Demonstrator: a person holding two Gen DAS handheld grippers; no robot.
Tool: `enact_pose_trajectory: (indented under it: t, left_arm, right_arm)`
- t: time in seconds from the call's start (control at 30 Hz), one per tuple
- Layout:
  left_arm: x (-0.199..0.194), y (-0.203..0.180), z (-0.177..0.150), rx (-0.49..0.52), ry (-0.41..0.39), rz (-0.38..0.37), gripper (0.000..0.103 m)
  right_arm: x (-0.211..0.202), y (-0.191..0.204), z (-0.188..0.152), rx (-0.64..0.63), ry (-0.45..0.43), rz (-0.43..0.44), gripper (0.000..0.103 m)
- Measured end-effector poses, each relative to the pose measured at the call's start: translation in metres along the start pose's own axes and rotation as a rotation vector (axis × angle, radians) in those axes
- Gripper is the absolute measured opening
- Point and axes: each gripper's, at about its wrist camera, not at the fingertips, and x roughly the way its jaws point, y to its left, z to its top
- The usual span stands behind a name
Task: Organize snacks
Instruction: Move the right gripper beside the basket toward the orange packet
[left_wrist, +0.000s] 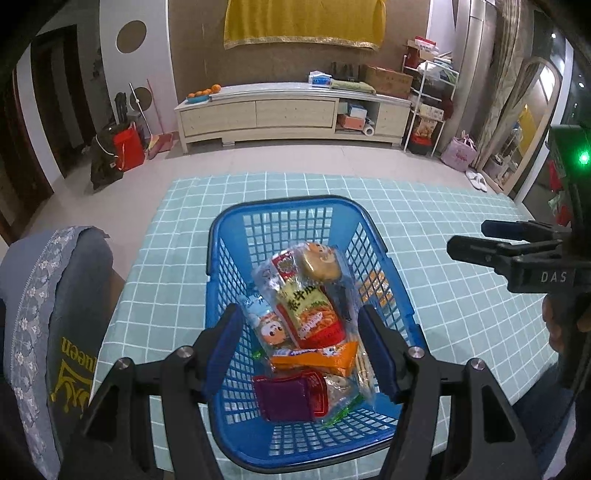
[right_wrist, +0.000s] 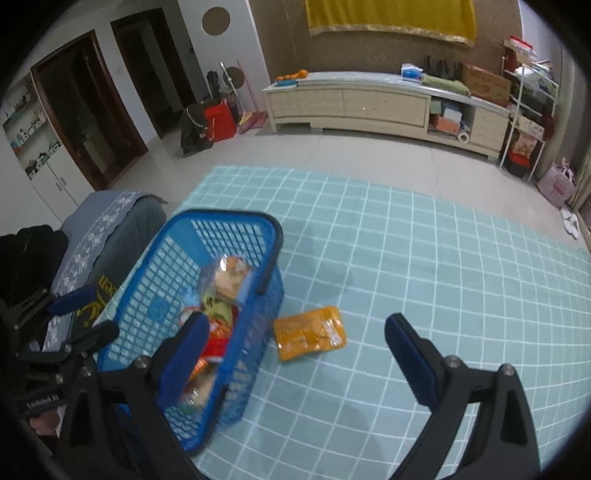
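A blue plastic basket (left_wrist: 288, 218) stands on the teal checked tablecloth (left_wrist: 443, 229) and holds several snack packets, among them a round bun packet (left_wrist: 320, 263), a yellow-red noodle packet (left_wrist: 310, 314) and a purple-red packet (left_wrist: 291, 395). My left gripper (left_wrist: 301, 350) is open and empty, hovering over the basket. In the right wrist view the basket (right_wrist: 236, 221) is at the left, and an orange snack packet (right_wrist: 310, 332) lies on the cloth just right of it. My right gripper (right_wrist: 295, 354) is open and empty above that packet; it also shows in the left wrist view (left_wrist: 476, 240).
A chair back with a blue-grey cover (left_wrist: 55, 295) stands at the table's left edge. A cream TV cabinet (left_wrist: 291, 110) lines the far wall. The cloth (right_wrist: 461, 277) stretches to the right of the basket.
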Motion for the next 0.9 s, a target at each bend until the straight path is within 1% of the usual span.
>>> enact_pose_trajectory:
  t: [0.13,0.23,0.3,0.37,0.53,0.63,0.73,0.83,0.9]
  left_arm:
    - [0.008,-0.006,-0.008,-0.009,0.014,-0.004,0.062]
    - [0.014,-0.011,-0.019,-0.011,0.012,-0.016,0.062]
    - [0.017,-0.013,-0.027,-0.006,0.006,-0.004,0.064]
    - [0.021,-0.015,-0.033,-0.01,0.007,-0.001,0.068]
    - [0.035,-0.014,-0.037,-0.045,0.038,-0.005,0.068]
    - [0.04,-0.016,-0.035,-0.051,0.043,-0.001,0.068]
    - [0.048,-0.016,-0.032,-0.05,0.054,0.011,0.068]
    - [0.053,-0.016,-0.03,-0.042,0.046,0.007,0.068]
    - [0.059,-0.016,-0.027,-0.032,0.06,0.016,0.068]
  right_arm:
    - [0.005,-0.007,-0.009,-0.069,0.011,-0.013,0.098]
    - [0.006,-0.012,-0.019,-0.147,-0.009,-0.006,0.098]
    - [0.007,-0.016,-0.025,-0.193,-0.017,0.014,0.098]
    - [0.011,-0.02,-0.031,-0.253,-0.023,0.029,0.098]
    - [0.028,-0.026,-0.039,-0.357,-0.008,0.075,0.098]
    - [0.038,-0.022,-0.043,-0.461,-0.004,0.104,0.098]
    - [0.052,-0.019,-0.046,-0.556,0.026,0.14,0.098]
    - [0.066,-0.021,-0.044,-0.595,0.055,0.164,0.098]
    - [0.077,-0.023,-0.039,-0.599,0.085,0.187,0.098]
